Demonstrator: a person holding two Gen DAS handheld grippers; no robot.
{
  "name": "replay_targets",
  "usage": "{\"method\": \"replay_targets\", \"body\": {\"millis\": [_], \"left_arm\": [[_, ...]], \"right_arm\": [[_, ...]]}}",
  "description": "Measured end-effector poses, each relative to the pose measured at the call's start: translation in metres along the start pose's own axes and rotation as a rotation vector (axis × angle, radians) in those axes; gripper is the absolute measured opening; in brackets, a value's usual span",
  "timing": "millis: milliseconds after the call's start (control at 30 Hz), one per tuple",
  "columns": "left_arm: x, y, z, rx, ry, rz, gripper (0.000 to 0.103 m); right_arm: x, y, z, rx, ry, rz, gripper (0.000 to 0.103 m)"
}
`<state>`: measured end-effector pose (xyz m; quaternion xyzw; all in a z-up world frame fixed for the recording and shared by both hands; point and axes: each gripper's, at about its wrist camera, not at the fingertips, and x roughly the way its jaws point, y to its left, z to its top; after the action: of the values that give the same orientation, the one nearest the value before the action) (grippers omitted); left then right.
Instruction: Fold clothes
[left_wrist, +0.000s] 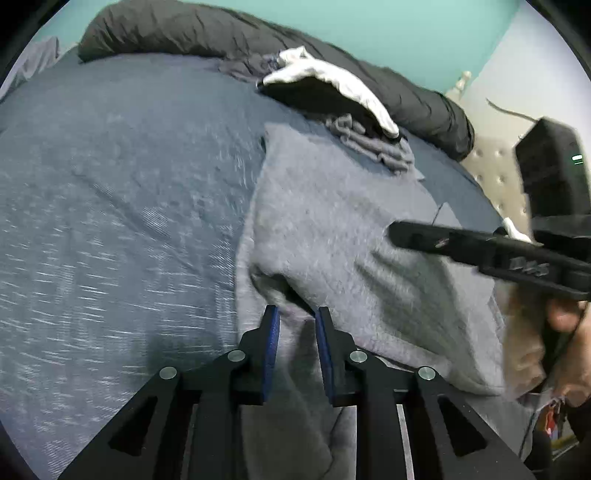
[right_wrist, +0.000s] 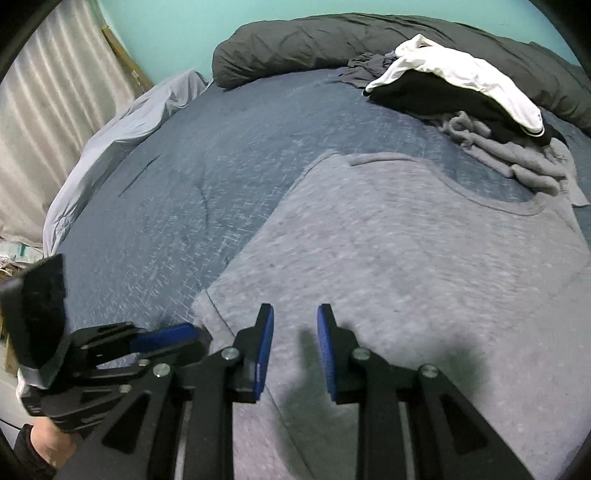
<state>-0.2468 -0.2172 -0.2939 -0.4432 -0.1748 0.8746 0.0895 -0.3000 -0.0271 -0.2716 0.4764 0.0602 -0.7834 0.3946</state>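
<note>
Left gripper (left_wrist: 295, 314) and right gripper (right_wrist: 295, 314), fingers (right_wrist: 265, 332) narrowly parted and empty, poised over the grey shirt (right_wrist: 406, 251) spread on the bed (right_wrist: 184, 192), right of centre; clothes pile (right_wrist: 461, 96) beyond

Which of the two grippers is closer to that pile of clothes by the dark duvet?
Right, by a little. The right gripper reaches over the middle of the grey shirt, nearer the pile; the left gripper sits at the shirt's near left edge.
</note>
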Motion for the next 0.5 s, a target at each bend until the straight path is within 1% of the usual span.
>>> {"method": "replay_targets", "body": {"millis": [100, 233, 300, 333, 433, 500], "left_arm": [[0.012, 0.005, -0.002, -0.008, 0.024, 0.02, 0.022], [0.012, 0.014, 0.002, -0.046, 0.005, 0.005, 0.021], [0.011, 0.017, 0.003, -0.064, -0.005, 0.004, 0.008], [0.011, 0.019, 0.003, -0.069, -0.007, 0.004, 0.005], [0.011, 0.024, 0.004, -0.098, -0.018, -0.015, 0.003], [0.003, 0.023, 0.005, -0.092, -0.045, -0.003, 0.002]], "right_arm": [[-0.011, -0.003, -0.002, 0.008, -0.012, 0.005, 0.024], [-0.016, -0.011, -0.006, 0.019, -0.017, 0.011, 0.024], [-0.016, -0.015, -0.009, 0.031, -0.015, 0.014, 0.024], [-0.016, -0.016, -0.01, 0.04, -0.013, 0.017, 0.024], [-0.014, -0.021, -0.014, 0.068, -0.008, 0.022, 0.024], [-0.014, -0.023, -0.015, 0.081, -0.008, 0.023, 0.024]]}}
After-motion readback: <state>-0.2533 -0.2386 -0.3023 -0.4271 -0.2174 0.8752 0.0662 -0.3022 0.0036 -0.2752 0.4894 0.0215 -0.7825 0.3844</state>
